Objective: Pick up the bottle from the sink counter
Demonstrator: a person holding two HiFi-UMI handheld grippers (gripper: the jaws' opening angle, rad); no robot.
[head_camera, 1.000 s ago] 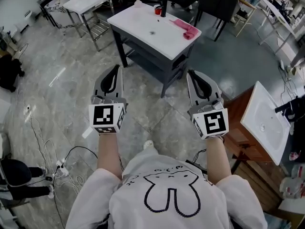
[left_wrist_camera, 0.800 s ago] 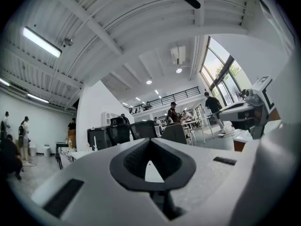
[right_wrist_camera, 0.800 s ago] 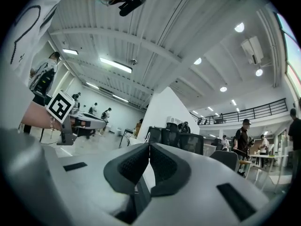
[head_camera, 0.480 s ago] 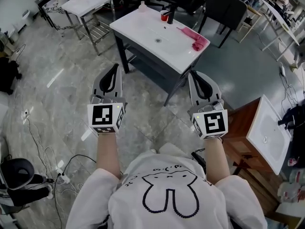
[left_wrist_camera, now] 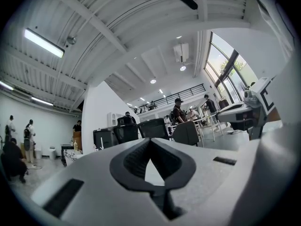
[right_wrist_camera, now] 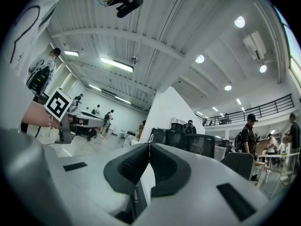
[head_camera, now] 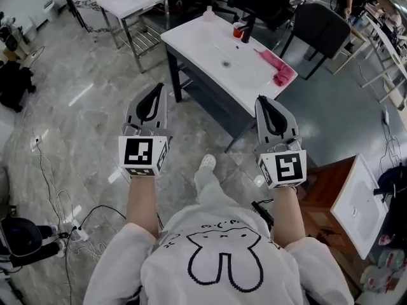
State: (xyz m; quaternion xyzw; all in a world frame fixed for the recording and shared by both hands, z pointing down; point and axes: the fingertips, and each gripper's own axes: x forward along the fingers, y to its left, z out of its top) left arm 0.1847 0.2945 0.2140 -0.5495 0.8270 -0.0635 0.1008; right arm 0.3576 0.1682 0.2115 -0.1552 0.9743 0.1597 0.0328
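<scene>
From the head we look steeply down past the left gripper (head_camera: 154, 91) and right gripper (head_camera: 263, 100) onto the floor (head_camera: 82, 107), the white sink worktop (head_camera: 210, 43) farther ahead. Each gripper camera sits close behind its own fingers (left_wrist_camera: 134, 159), tilted up at the ceiling (left_wrist_camera: 117, 36); both share the dark office chairs (left_wrist_camera: 186, 132).

A pink cloth (head_camera: 278, 72), a red cup (head_camera: 237, 32) and a pale bottle (head_camera: 208, 13) are carried by the white sink counter (head_camera: 200, 40).

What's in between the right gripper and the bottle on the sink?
In the head view, only the white sink counter basin with its drain hole lies between the right gripper and the bottle.
</scene>
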